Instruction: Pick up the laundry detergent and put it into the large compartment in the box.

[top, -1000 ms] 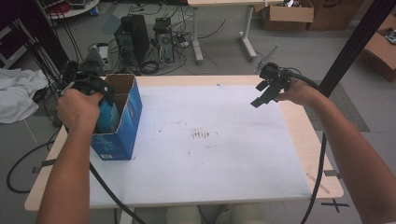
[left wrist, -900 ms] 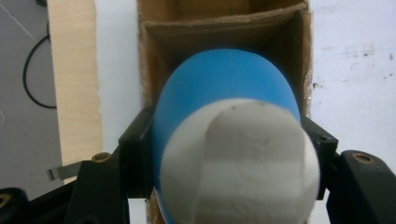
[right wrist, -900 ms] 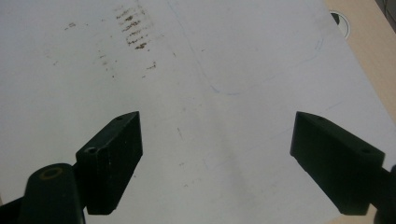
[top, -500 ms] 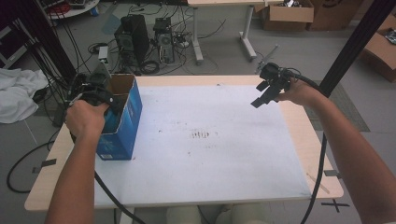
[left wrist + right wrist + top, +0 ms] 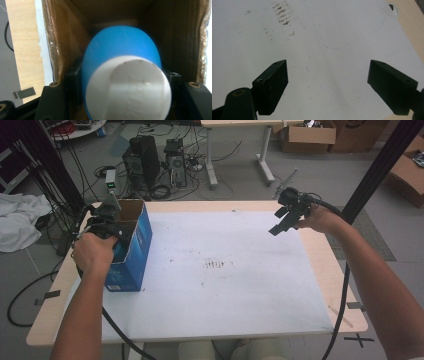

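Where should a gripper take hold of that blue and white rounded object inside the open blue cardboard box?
Across the blue and white rounded object at its widest part, coming down through the open top of the blue cardboard box. The box walls block its sides. The left gripper already clamps it this way.

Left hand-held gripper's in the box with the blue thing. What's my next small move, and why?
Probably lift it straight up. The left hand-held gripper is shut on the blue object, which sits between the box walls, so a tilt might catch them.
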Demonstrator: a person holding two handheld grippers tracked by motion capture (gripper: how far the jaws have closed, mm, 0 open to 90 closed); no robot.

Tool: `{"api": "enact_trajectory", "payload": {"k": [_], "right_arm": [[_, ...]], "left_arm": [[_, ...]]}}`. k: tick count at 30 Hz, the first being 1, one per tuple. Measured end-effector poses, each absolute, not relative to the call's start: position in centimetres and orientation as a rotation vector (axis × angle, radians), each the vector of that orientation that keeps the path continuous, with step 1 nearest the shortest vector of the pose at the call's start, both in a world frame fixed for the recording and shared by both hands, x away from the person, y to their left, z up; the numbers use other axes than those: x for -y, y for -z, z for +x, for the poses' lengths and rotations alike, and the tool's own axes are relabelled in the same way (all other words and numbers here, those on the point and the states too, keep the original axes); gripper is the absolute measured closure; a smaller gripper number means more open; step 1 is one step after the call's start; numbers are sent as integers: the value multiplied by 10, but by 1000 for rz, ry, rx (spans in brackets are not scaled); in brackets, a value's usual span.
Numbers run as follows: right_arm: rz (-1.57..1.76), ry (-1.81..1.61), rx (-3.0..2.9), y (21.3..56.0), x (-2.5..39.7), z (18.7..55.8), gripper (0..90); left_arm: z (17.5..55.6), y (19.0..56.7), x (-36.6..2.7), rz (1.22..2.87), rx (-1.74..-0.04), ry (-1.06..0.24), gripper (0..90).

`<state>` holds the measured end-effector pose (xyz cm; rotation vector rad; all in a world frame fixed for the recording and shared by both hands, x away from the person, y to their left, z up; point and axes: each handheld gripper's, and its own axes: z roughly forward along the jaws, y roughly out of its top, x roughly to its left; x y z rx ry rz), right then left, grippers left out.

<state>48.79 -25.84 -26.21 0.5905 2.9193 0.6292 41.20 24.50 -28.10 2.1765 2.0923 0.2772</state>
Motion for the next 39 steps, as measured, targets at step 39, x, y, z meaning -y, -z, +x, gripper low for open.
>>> {"api": "enact_trajectory", "payload": {"k": [39], "right_arm": [[578, -632, -2917, 256, 260, 478, 168]], "left_arm": [[398, 254, -249, 2114, -2041, -288, 277]]}}
